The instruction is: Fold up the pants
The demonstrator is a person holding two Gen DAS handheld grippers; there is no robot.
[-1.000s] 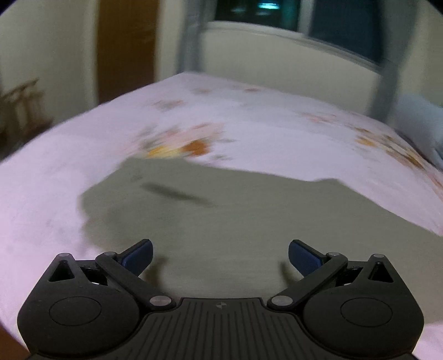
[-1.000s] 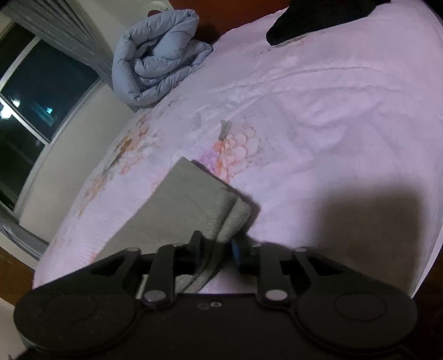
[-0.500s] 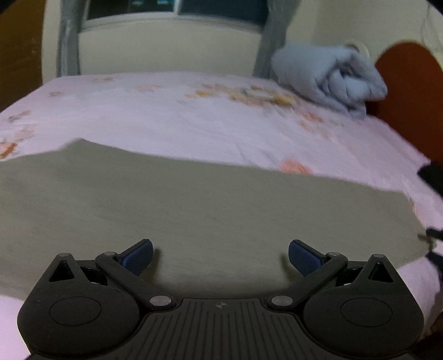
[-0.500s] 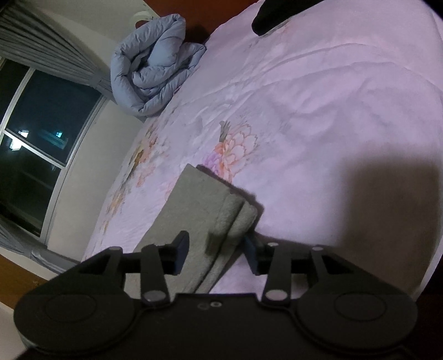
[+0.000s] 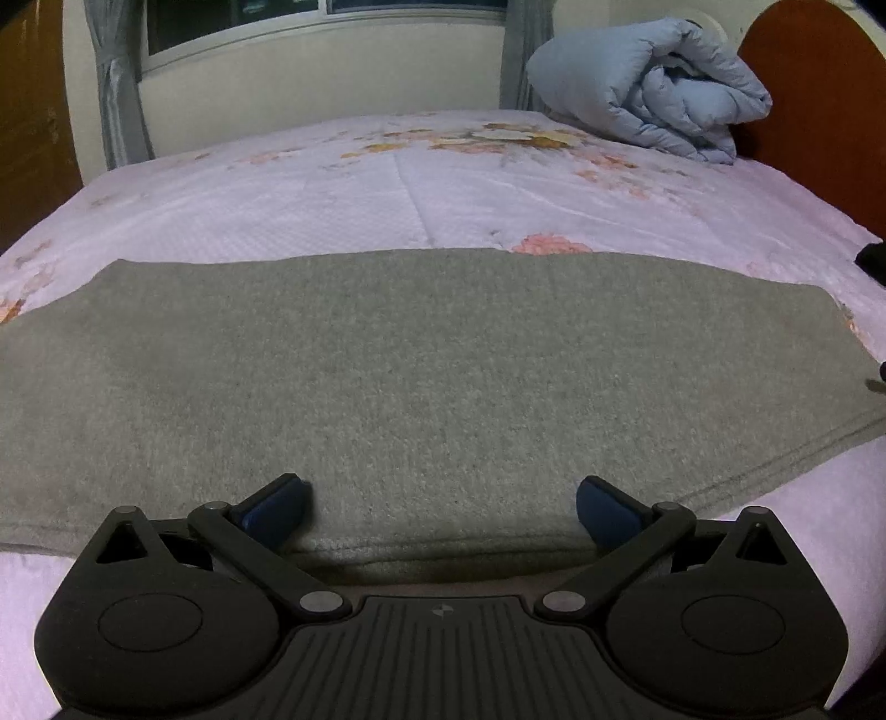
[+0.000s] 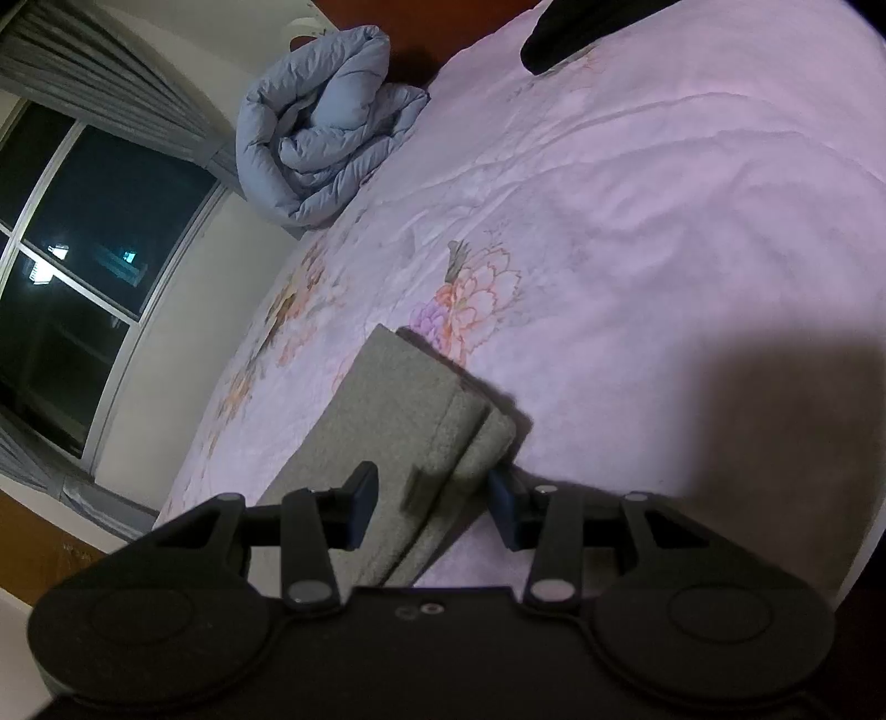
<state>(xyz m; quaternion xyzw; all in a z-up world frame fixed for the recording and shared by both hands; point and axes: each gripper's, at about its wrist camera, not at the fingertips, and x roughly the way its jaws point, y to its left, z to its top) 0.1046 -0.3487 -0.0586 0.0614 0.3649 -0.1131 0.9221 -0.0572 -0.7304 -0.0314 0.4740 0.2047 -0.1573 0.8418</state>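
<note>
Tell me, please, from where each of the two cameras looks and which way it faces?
Left wrist: sits on the left gripper, jaws wide open, facing across the flat grey folded pants toward the window and rolled pale blue quilt.
Right wrist: sits on the right gripper, tilted, at the pants' layered end, which lies between its open pads, untouched; facing the dark wooden headboard.
Both share the pants, quilt, window and pink floral bedsheet. No hand or sleeve shows.
</note>
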